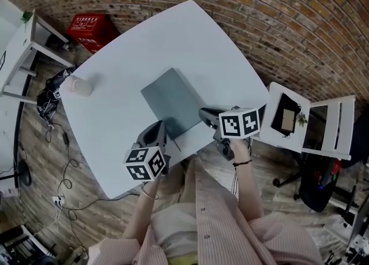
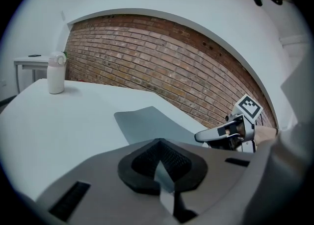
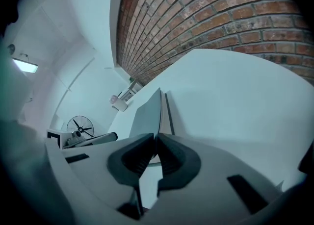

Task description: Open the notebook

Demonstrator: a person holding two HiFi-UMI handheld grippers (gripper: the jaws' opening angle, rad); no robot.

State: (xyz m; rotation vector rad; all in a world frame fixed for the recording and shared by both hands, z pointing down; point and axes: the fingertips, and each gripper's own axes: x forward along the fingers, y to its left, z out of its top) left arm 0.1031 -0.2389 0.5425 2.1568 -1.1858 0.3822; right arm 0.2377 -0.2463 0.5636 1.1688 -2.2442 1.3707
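Observation:
A grey notebook (image 1: 170, 99) lies in the middle of the white table (image 1: 190, 38). My right gripper (image 1: 203, 112) is at its near right edge. In the right gripper view the jaws (image 3: 154, 136) are shut on the edge of the grey cover (image 3: 147, 113), which tilts up off the white pages (image 3: 165, 116). My left gripper (image 1: 159, 126) sits at the notebook's near left corner. In the left gripper view its fingertips (image 2: 158, 141) meet, and the notebook (image 2: 147, 123) lies just beyond them. Whether anything is pinched there I cannot tell.
A white bottle (image 1: 81, 86) (image 2: 56, 73) stands near the table's left edge. A red crate (image 1: 89, 30) sits on the floor by the brick wall. A white stand with a dark device (image 1: 285, 114) is close on the right. Cables lie on the floor at left.

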